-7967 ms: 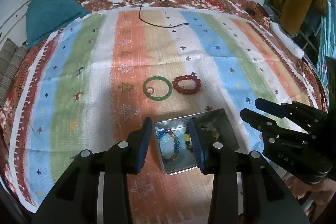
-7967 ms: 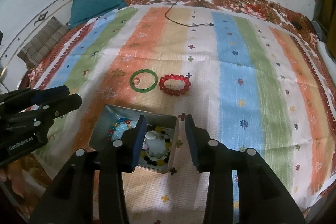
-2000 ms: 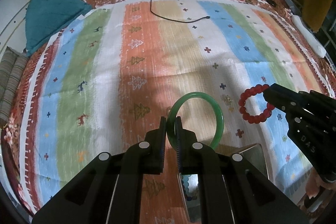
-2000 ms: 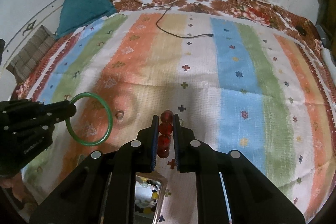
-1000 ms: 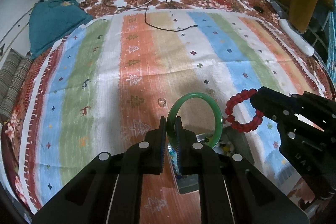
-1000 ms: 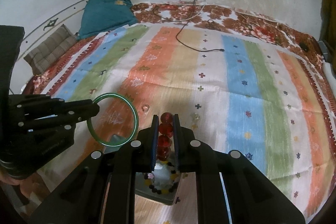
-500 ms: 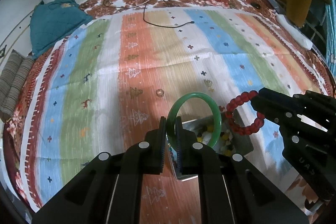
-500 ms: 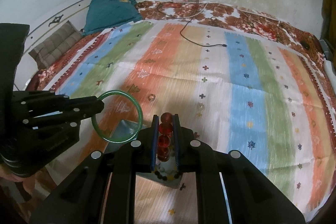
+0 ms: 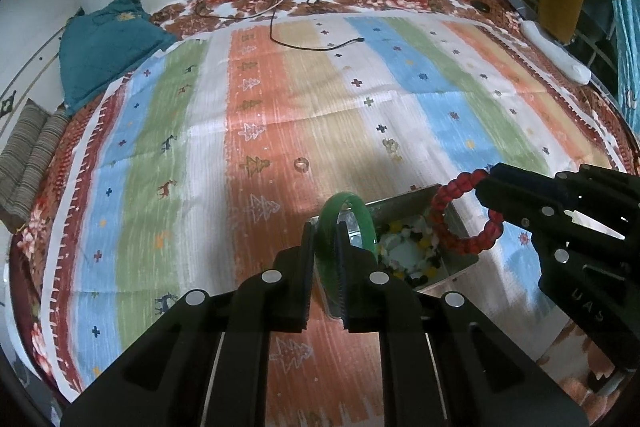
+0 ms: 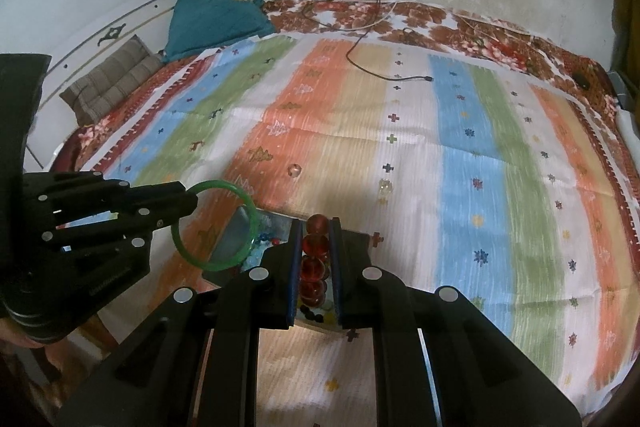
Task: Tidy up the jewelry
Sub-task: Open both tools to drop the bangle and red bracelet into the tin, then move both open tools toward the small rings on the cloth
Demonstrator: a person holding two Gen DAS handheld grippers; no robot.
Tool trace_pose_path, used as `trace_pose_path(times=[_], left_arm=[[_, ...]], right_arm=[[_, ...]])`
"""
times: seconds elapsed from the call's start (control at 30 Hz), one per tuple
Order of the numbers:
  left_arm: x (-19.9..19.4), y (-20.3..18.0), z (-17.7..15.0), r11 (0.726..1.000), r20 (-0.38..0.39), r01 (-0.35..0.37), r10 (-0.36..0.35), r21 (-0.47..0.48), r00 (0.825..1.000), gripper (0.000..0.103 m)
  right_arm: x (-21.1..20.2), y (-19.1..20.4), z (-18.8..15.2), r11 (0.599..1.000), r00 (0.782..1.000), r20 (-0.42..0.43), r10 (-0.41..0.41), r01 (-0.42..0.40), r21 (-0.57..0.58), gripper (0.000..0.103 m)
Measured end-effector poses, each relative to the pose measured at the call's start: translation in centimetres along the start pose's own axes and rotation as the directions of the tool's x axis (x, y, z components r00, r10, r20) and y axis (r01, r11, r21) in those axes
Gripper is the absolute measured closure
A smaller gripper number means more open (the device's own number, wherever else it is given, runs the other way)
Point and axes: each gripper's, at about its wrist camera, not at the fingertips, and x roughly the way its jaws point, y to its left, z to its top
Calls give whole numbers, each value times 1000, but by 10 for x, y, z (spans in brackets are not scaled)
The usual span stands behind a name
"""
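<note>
My left gripper [image 9: 325, 227] is shut on a green bangle [image 9: 362, 213] and holds it upright above the left part of a metal tin [image 9: 416, 197]. It also shows in the right wrist view [image 10: 188, 205] with the bangle [image 10: 252, 215]. My right gripper [image 10: 316, 227] is shut on a red bead bracelet [image 10: 314, 267] above the tin [image 10: 236, 235]; in the left wrist view the bracelet [image 9: 444, 201] hangs over the tin's right side. The tin holds several bead bracelets [image 9: 404, 255].
A striped cloth [image 9: 280, 99] covers the bed. Two small clear rings [image 9: 301, 165] [image 9: 392, 146] lie on it beyond the tin. A black cable [image 9: 304, 45] trails at the far end. A teal cushion [image 9: 104, 43] and a striped pillow [image 9: 28, 163] lie at the left.
Both grippers have lowered and pulled back over the tin with their pieces. The green bangle has turned more edge-on in the left wrist view.
</note>
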Motion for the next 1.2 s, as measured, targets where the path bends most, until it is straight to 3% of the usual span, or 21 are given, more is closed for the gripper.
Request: trace_pose_path(times=[0.17, 0.23, 0.57, 0.9, 1.2], left_arm=[[0, 2, -2, 1000, -17, 1, -1, -12, 1000, 90], [0, 5, -1, 1000, -18, -2, 1, -29, 1000, 84], [1, 13, 2, 998, -18, -16, 15, -59, 1000, 66], [10, 18, 9, 997, -34, -17, 15, -79, 999, 65], [24, 22, 20, 995, -57, -42, 37, -89, 998, 59]], right_arm=[[2, -2, 0, 1000, 1000, -7, -22, 22, 10, 86], [1, -7, 2, 999, 999, 3, -32, 31, 32, 70], [8, -20, 4, 996, 998, -29, -48, 50, 77, 65], [14, -27, 9, 994, 998, -46, -52, 56, 89, 63], [28, -31, 18, 993, 995, -79, -68, 75, 92, 54]])
